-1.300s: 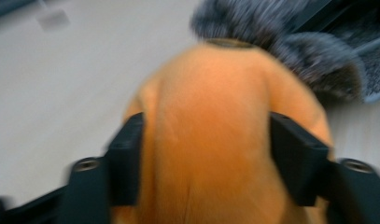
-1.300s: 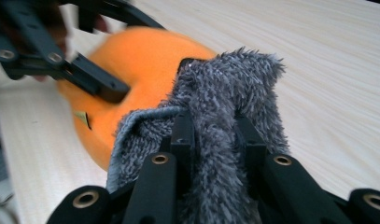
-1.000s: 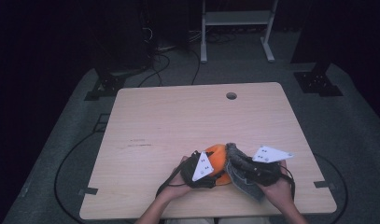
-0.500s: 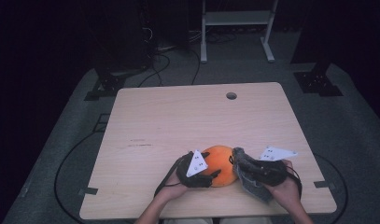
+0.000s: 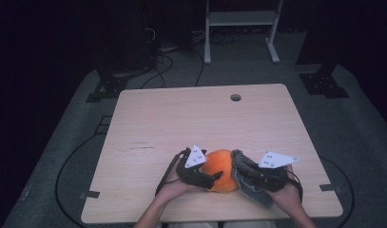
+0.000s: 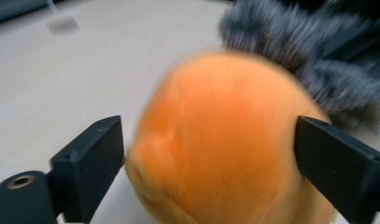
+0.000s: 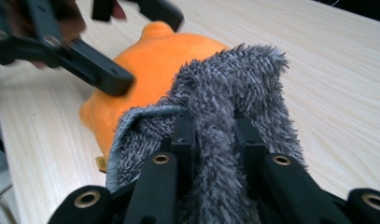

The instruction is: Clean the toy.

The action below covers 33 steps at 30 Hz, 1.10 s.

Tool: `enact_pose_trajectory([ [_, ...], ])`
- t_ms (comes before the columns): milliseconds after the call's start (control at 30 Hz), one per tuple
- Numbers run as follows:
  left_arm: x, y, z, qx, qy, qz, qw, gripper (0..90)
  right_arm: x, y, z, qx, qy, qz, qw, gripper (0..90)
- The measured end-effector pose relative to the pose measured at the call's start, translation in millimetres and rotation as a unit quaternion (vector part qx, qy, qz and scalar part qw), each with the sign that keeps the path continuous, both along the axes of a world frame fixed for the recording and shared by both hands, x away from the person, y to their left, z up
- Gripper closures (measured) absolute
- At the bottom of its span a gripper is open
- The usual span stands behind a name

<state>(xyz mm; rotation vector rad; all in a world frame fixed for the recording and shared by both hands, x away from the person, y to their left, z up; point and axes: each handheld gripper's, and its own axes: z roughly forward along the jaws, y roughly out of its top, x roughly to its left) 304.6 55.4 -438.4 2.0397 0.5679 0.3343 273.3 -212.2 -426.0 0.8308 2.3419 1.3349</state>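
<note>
At the near edge of the pale wooden table (image 5: 172, 118), two hands are seen coming in from below, each with a black two-jaw gripper. The right gripper (image 7: 214, 140) is clenched on a fold of shaggy grey plush cloth (image 7: 234, 93), which is pinched between its jaws and spills over them; in the high view this cloth (image 5: 246, 178) hangs beside the right hand (image 5: 286, 190). Just beside and touching the cloth, a rounded orange plush toy (image 5: 220, 168) lies on the table between the two grippers, close to the near edge and right of the middle. The left gripper (image 6: 211, 154) is released: its jaws have just been opening and now stand spread on either side of the orange toy (image 6: 225, 140), which sits between them; a narrow gap shows at one jaw, and contact at the other cannot be told. Farther off, a small round hole (image 5: 236, 97) is seen near the table's far edge, and beyond it a white metal frame (image 5: 241, 28) stands on the dark floor
</note>
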Motion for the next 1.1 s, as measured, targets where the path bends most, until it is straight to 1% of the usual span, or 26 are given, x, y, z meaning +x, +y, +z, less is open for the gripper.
enact_pose_trajectory([
  [33,-1.7,-0.7,-3.6,0.001,-0.005,-0.005,1.0000,15.1,-0.2,-1.6,-0.2,-0.001,0.003,0.002,1.0000,73.4],
  [67,-4.7,-1.6,-4.3,0.005,-0.019,-0.008,0.9998,18.0,0.2,-4.0,-0.4,-0.002,0.007,0.001,1.0000,73.4],
  [100,-4.7,-1.6,-4.3,0.005,-0.019,-0.008,0.9998,21.0,0.2,-4.0,-0.4,-0.002,0.007,0.001,1.0000,73.4],
  [133,-7.3,-3.2,-2.4,0.014,-0.028,-0.012,0.9994,21.0,1.5,-7.3,-1.0,0.000,0.011,-0.001,0.9999,73.3],
  [167,-10.0,-5.3,-0.3,0.027,-0.040,-0.017,0.9987,23.3,5.1,-16.9,-3.5,0.000,0.024,-0.017,0.9996,73.4],
  [233,-12.0,-7.2,-0.6,0.032,-0.052,-0.023,0.9979,24.5,7.9,-24.6,-5.6,-0.003,0.037,-0.033,0.9988,73.4],
  [267,-13.2,-7.6,-0.8,0.036,-0.060,-0.028,0.9972,24.8,9.6,-28.8,-6.1,0.007,0.046,-0.035,0.9983,73.4],
  [300,-14.0,-7.7,-1.0,0.037,-0.065,-0.034,0.9966,25.3,10.8,-32.0,-4.8,0.020,0.049,-0.038,0.9979,73.4],
  [367,-16.5,-8.1,-1.7,0.042,-0.077,-0.048,0.9950,26.2,11.3,-30.8,0.8,0.042,0.041,-0.033,0.9977,73.4],
  [433,-19.7,-9.1,-1.8,0.048,-0.089,-0.059,0.9931,26.9,11.3,-23.7,8.5,0.061,0.030,-0.017,0.9976,73.4],
  [467,-20.7,-9.2,-1.6,0.052,-0.092,-0.063,0.9924,27.1,11.8,-19.0,10.0,0.058,0.026,-0.010,0.9979,73.2],
  [500,-20.7,-9.2,-1.6,0.052,-0.092,-0.063,0.9924,27.1,11.8,-19.0,10.0,0.058,0.026,-0.010,0.9979,73.2],
  [533,-20.6,-8.3,-1.6,0.054,-0.089,-0.067,0.9923,27.1,12.0,-15.0,9.1,0.047,0.025,-0.007,0.9985,73.0],
  [567,-19.1,-6.5,-2.3,0.046,-0.083,-0.071,0.9929,27.0,14.2,-16.4,4.2,0.054,0.038,-0.007,0.9978,72.9],
  [600,-18.7,-5.9,-2.4,0.044,-0.081,-0.071,0.9932,27.0,15.2,-19.3,3.3,0.058,0.048,-0.011,0.9971,73.0],
  [633,-18.5,-5.4,-2.6,0.043,-0.081,-0.071,0.9932,26.9,16.1,-23.2,1.9,0.053,0.053,-0.021,0.9970,73.0],
  [700,-19.0,-4.8,-3.0,0.040,-0.080,-0.072,0.9934,26.9,17.7,-30.7,-4.1,0.029,0.058,-0.042,0.9970,73.1],
  [733,-19.1,-4.6,-3.1,0.039,-0.079,-0.073,0.9935,26.9,18.3,-35.1,-7.3,0.028,0.065,-0.053,0.9961,73.2],
  [767,-19.2,-4.5,-3.3,0.037,-0.078,-0.075,0.9934,26.8,18.0,-36.8,-7.8,0.028,0.065,-0.057,0.9959,73.3],
  [833,-19.3,-3.6,-3.5,0.037,-0.077,-0.085,0.9927,26.3,14.7,-35.0,-3.8,0.045,0.056,-0.053,0.9960,73.4],
  [867,-19.3,-3.6,-3.5,0.037,-0.077,-0.085,0.9927,25.8,12.4,-31.4,-0.3,0.053,0.050,-0.045,0.9963,73.4],
  [900,-19.2,-3.2,-3.4,0.037,-0.077,-0.087,0.9925,25.8,12.4,-31.4,-0.3,0.053,0.050,-0.045,0.9963,73.4],
  [933,-19.3,-2.1,-3.5,0.039,-0.078,-0.089,0.9922,25.4,8.6,-21.4,4.3,0.050,0.033,-0.033,0.9977,73.4],
  [967,-19.2,-1.4,-3.7,0.039,-0.077,-0.089,0.9923,25.4,8.1,-19.4,3.7,0.046,0.026,-0.033,0.9981,73.5],
  [1000,-19.3,-0.9,-3.9,0.038,-0.079,-0.089,0.9922,25.5,8.9,-19.3,1.6,0.046,0.026,-0.032,0.9981,73.6],
  [1100,-20.6,-2.2,-3.2,0.040,-0.084,-0.092,0.9914,25.6,16.9,-29.0,-5.7,0.054,0.062,-0.042,0.9957,73.6],
])
